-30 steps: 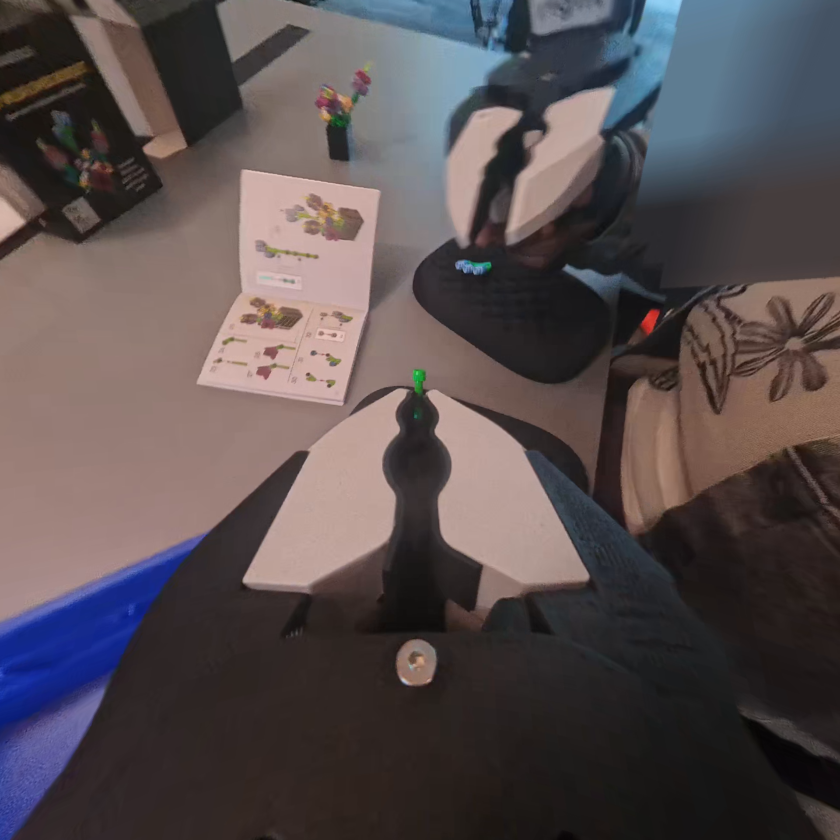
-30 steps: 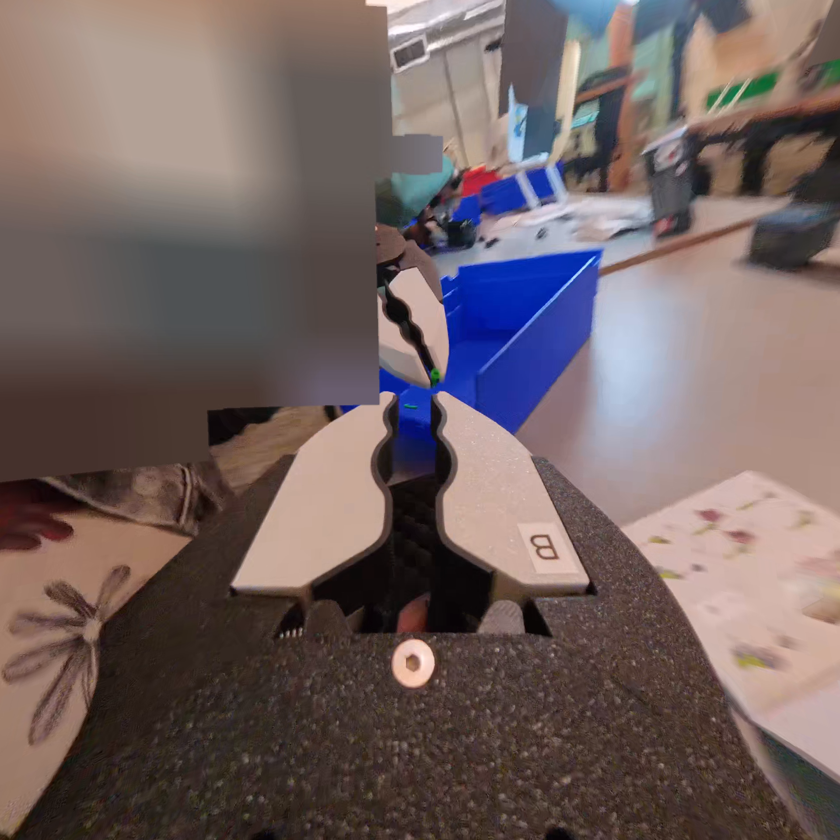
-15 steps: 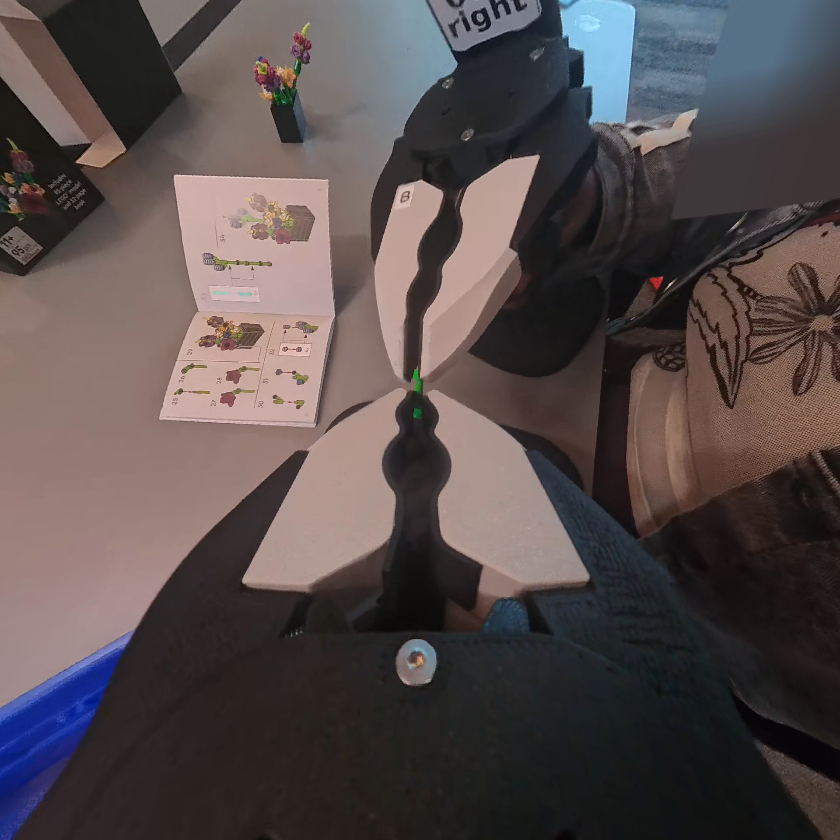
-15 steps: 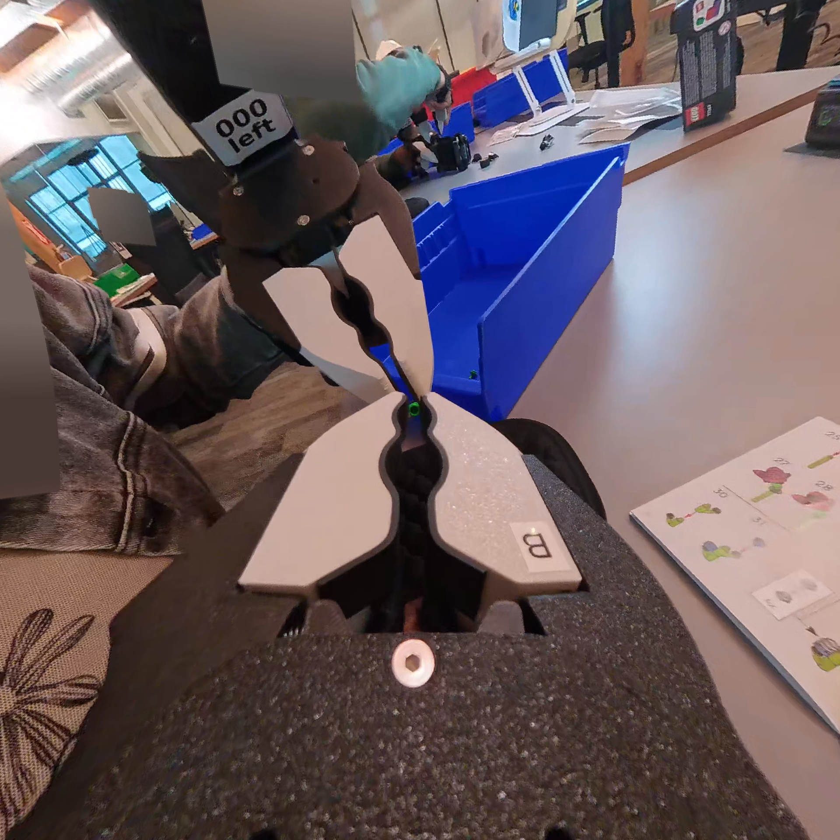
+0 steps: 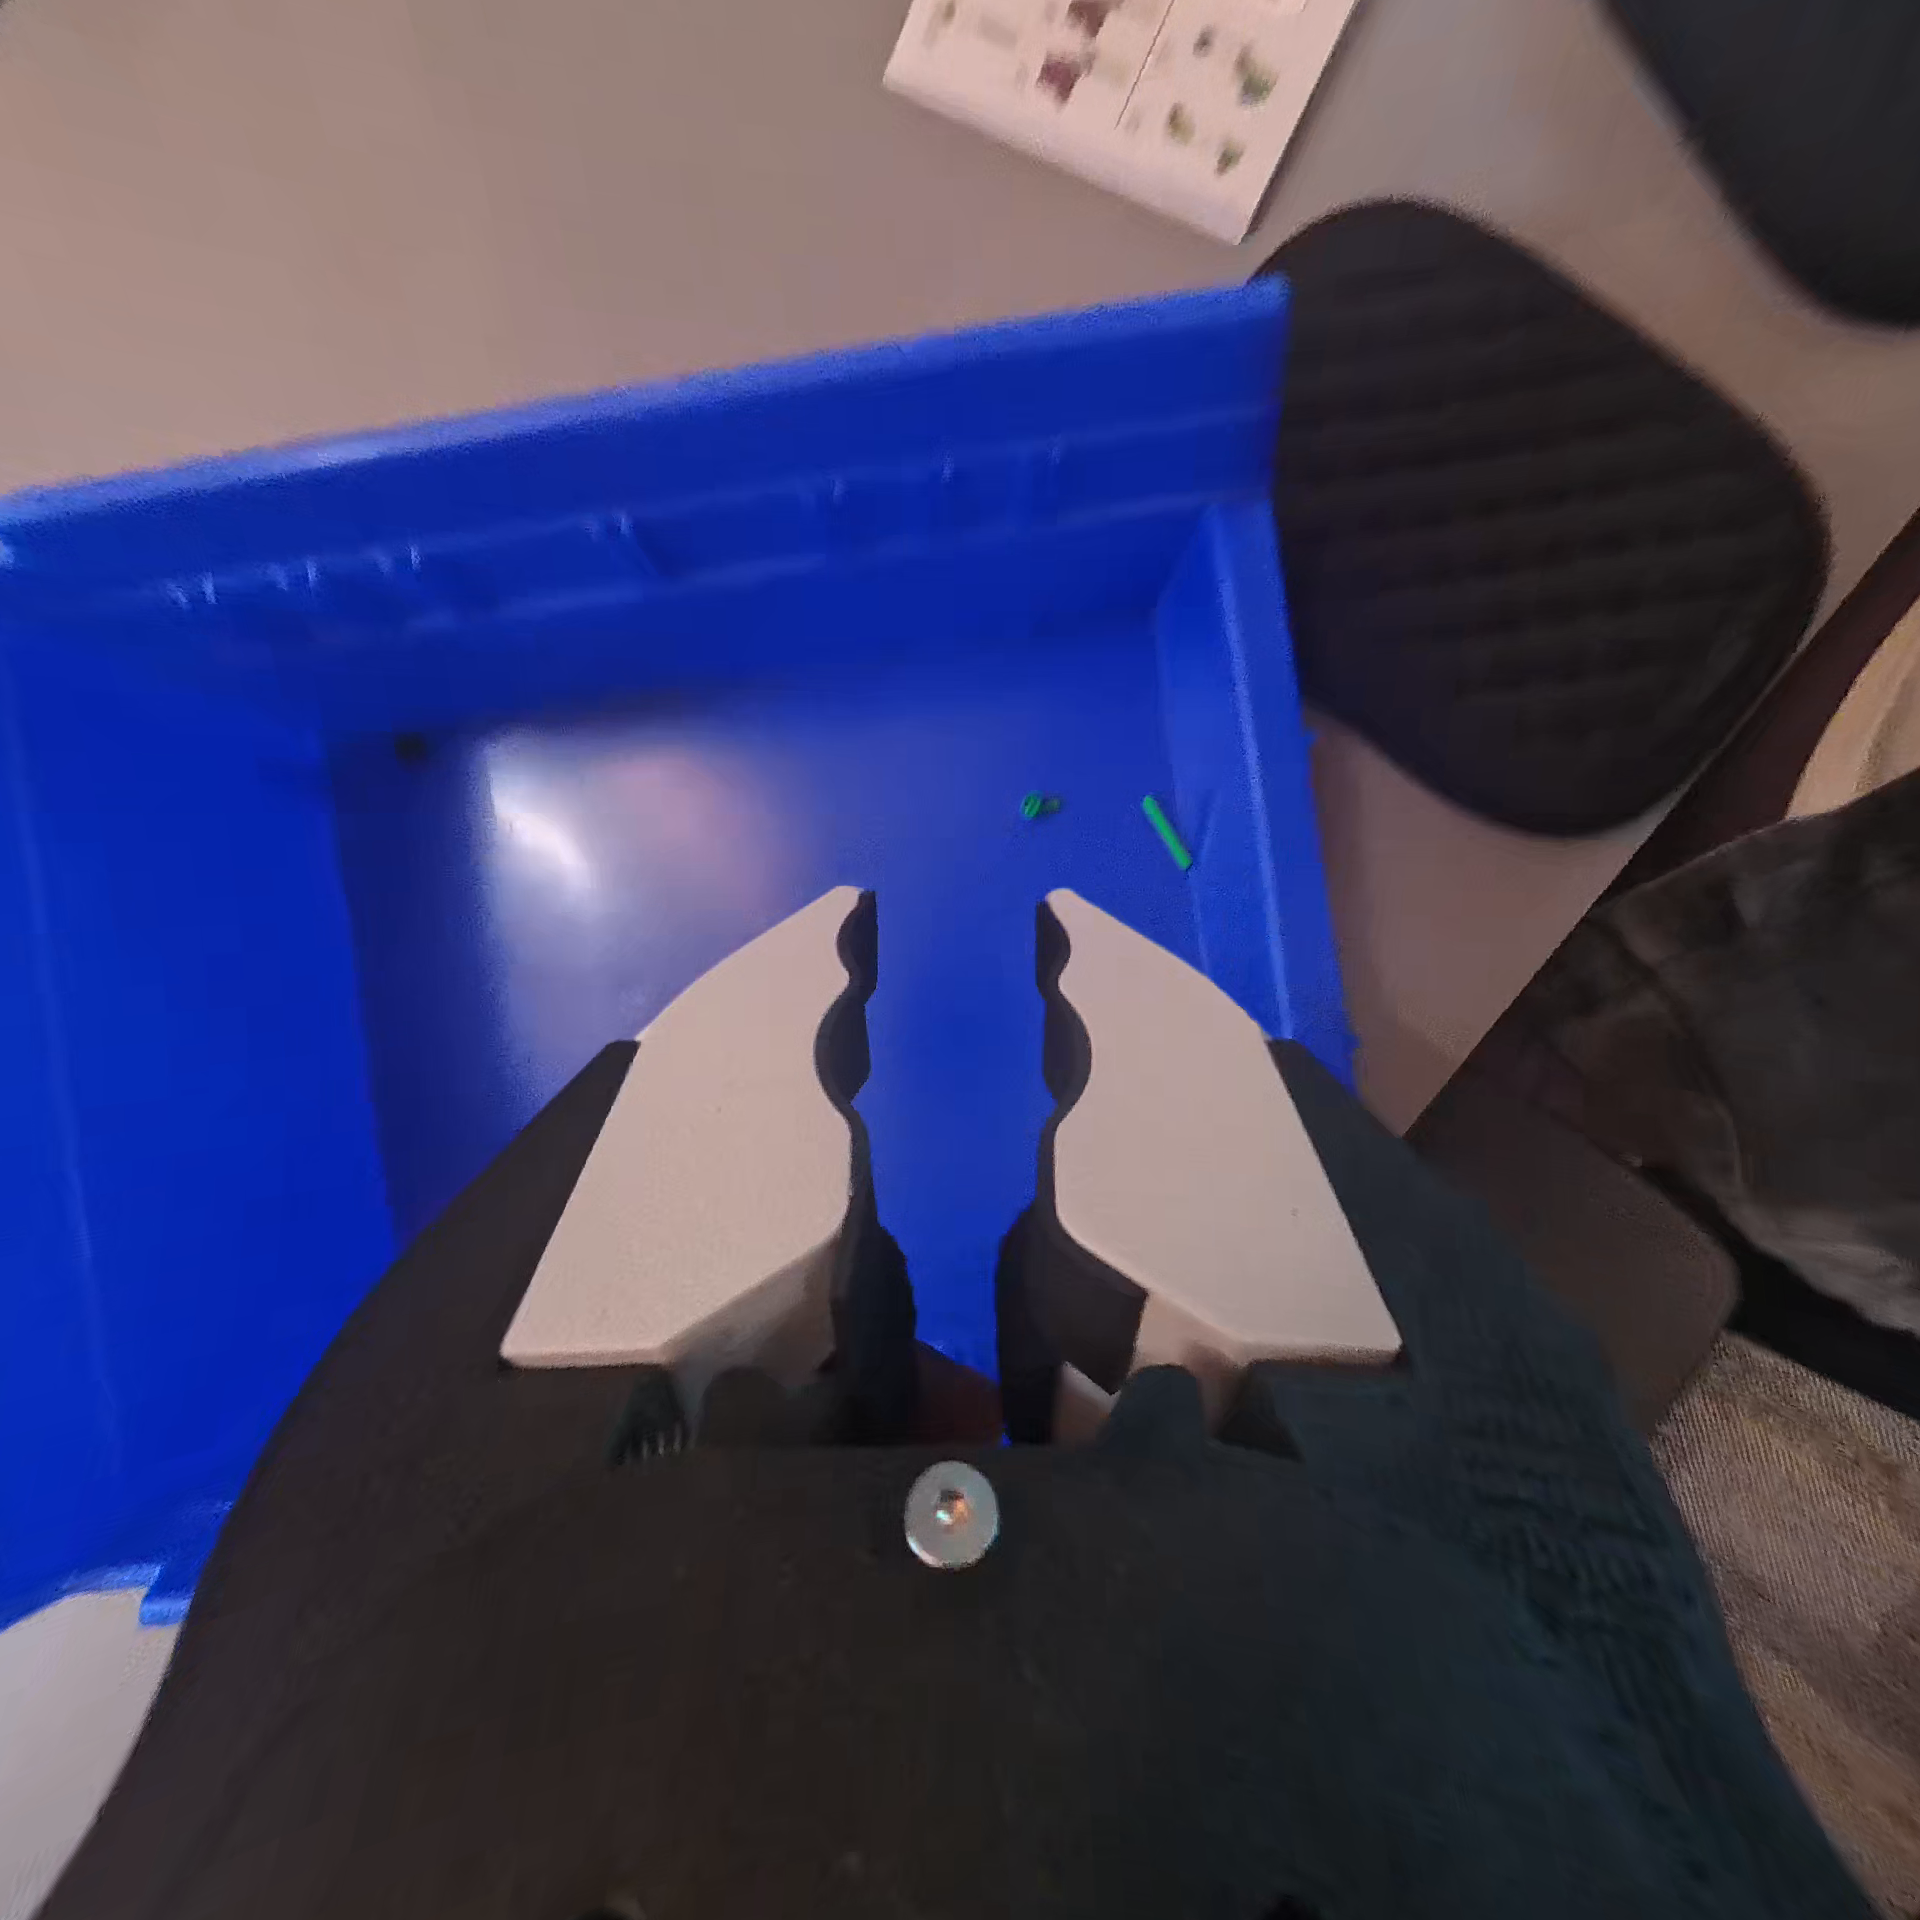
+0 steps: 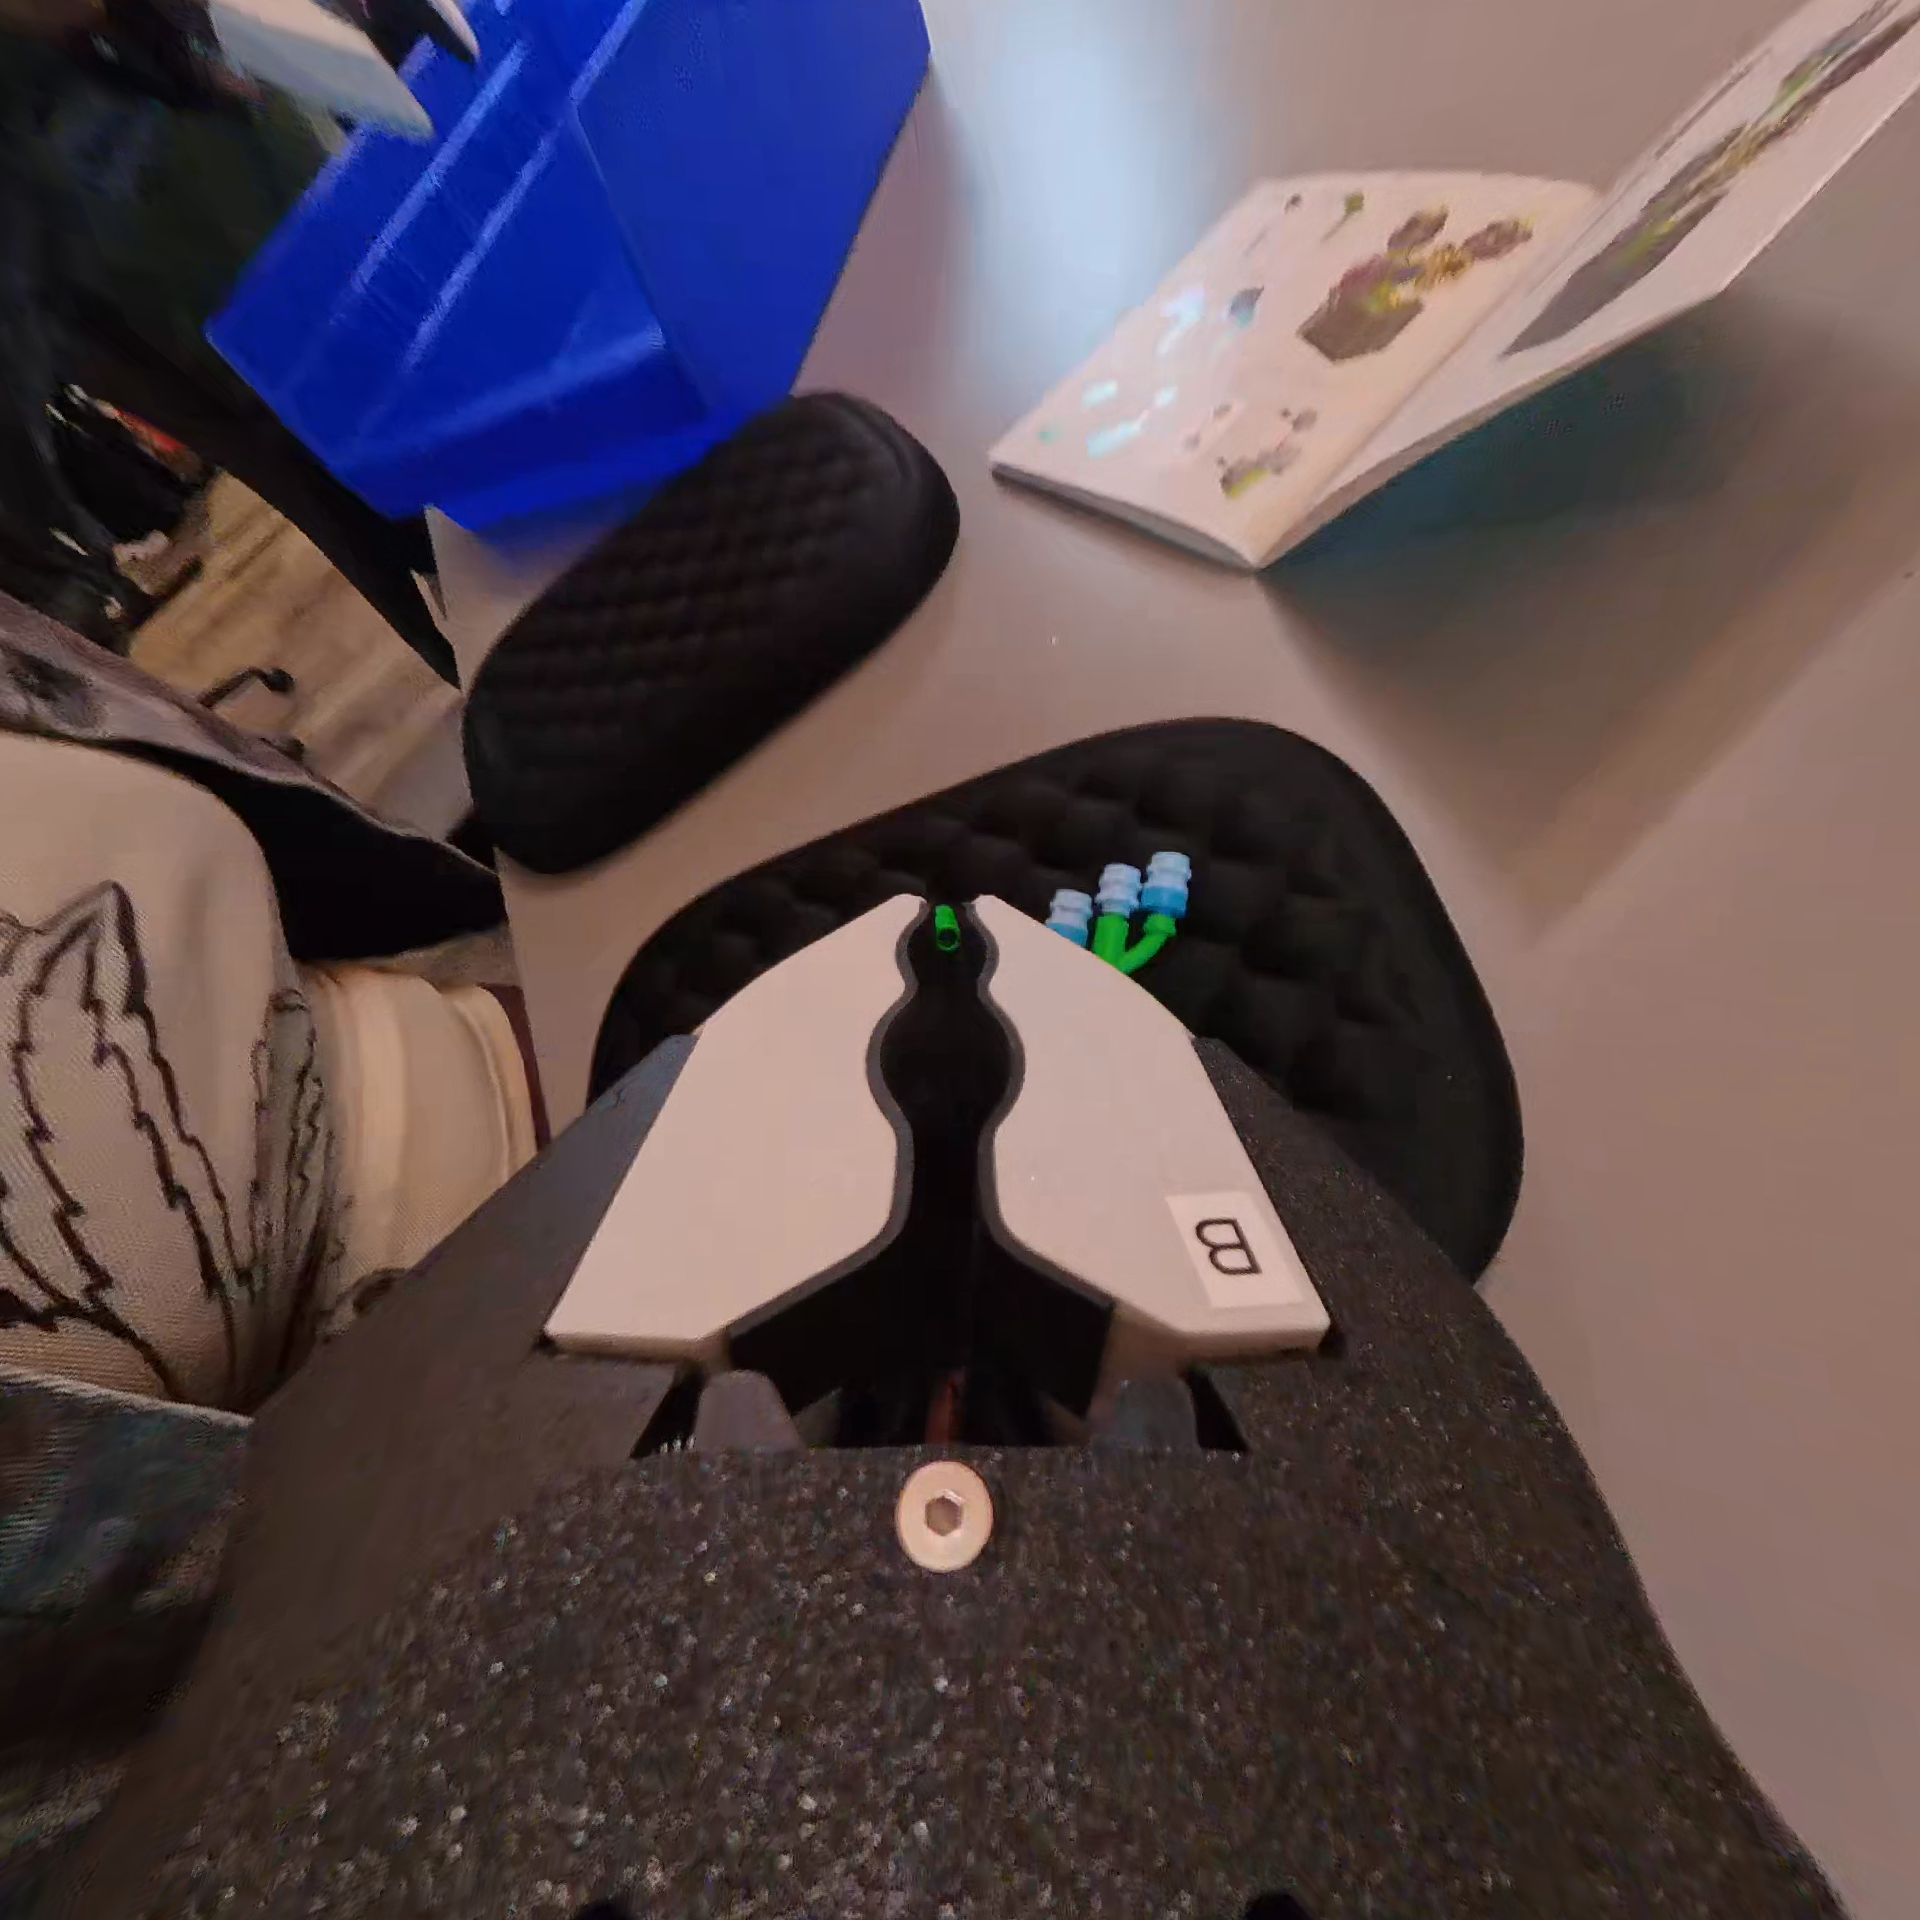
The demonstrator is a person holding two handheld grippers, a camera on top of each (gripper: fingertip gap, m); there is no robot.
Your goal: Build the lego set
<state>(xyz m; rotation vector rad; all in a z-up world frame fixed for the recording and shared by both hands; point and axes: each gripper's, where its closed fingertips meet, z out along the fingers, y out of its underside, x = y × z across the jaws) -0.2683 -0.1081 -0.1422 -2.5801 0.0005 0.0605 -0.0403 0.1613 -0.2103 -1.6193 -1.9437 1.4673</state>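
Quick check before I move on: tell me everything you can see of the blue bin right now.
The blue bin is a glossy, hard-plastic open-topped tray with straight ribbed walls, sitting on the grey table. On its floor, near the right wall, lie a thin green rod and a tiny green piece; a small dark speck sits at the far-left corner. The left gripper hovers over it, jaws open and empty. A black pad lies against its right corner.

Blue bin (image 5: 644, 582), green piece (image 6: 945, 925)
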